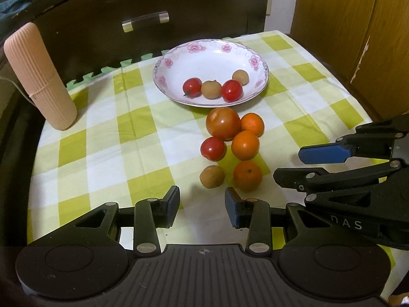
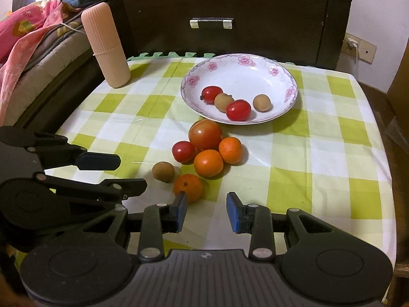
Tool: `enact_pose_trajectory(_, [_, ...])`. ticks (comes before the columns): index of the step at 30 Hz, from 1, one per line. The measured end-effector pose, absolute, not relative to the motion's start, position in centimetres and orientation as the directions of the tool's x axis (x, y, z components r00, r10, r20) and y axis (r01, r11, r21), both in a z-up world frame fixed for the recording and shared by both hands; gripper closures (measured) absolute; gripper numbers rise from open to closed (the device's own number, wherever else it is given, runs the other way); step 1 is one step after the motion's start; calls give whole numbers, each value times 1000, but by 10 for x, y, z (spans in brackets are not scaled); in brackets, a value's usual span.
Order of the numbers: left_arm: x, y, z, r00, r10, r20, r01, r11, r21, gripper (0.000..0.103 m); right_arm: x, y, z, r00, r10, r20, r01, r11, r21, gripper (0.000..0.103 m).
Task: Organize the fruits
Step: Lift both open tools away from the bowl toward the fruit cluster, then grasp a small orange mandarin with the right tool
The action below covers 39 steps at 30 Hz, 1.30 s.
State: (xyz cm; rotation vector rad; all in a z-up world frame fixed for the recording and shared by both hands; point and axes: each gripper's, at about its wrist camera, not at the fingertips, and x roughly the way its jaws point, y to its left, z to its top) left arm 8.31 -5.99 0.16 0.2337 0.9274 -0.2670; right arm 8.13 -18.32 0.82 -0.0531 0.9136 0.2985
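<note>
A white floral plate [image 1: 212, 51] [image 2: 240, 76] at the back of the checked cloth holds two cherry tomatoes and two brown longans. In front of it lie a big tomato [image 1: 223, 123] [image 2: 205, 134], a cherry tomato [image 1: 213, 148] [image 2: 183, 151], three oranges [image 1: 245, 145] [image 2: 208, 163] and a loose longan [image 1: 212, 176] [image 2: 163, 172]. My left gripper [image 1: 202, 208] stands open just short of that longan, nothing between its fingers. My right gripper [image 2: 206, 211] is open too, its left finger next to the nearest orange [image 2: 188, 187] [image 1: 247, 175].
A ribbed pink cylinder [image 1: 38, 76] [image 2: 106, 44] stands at the table's back left. Behind the table is a dark drawer front with a handle [image 2: 211, 22]. Bedding [image 2: 33, 30] lies at the left, a wooden cabinet [image 1: 358, 38] at the right.
</note>
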Motion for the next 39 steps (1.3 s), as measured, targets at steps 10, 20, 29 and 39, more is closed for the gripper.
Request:
enact_pose_trajectory(10, [85,-57,-3,572,-94,-815,320,940,117,57,87,-177,2,554,243,-796,-296,951,84,70])
enact_pose_trajectory(20, [86,-54,-5,570,-79,-818,319,939,131,56,90,-174,-1,542,248,-803,-307,948,86,70])
enact_pose_trajectory(29, [86,-51,-6,559,-87,-825,328,937,124,53,91,-173,-4,527,255,-811,-324,942,85,70])
enact_pose_trajectory(39, [84,-45,-9,544,-91,-834,329,938,113,47,101,-167,-8,522,258,-813,-346,935,75,69])
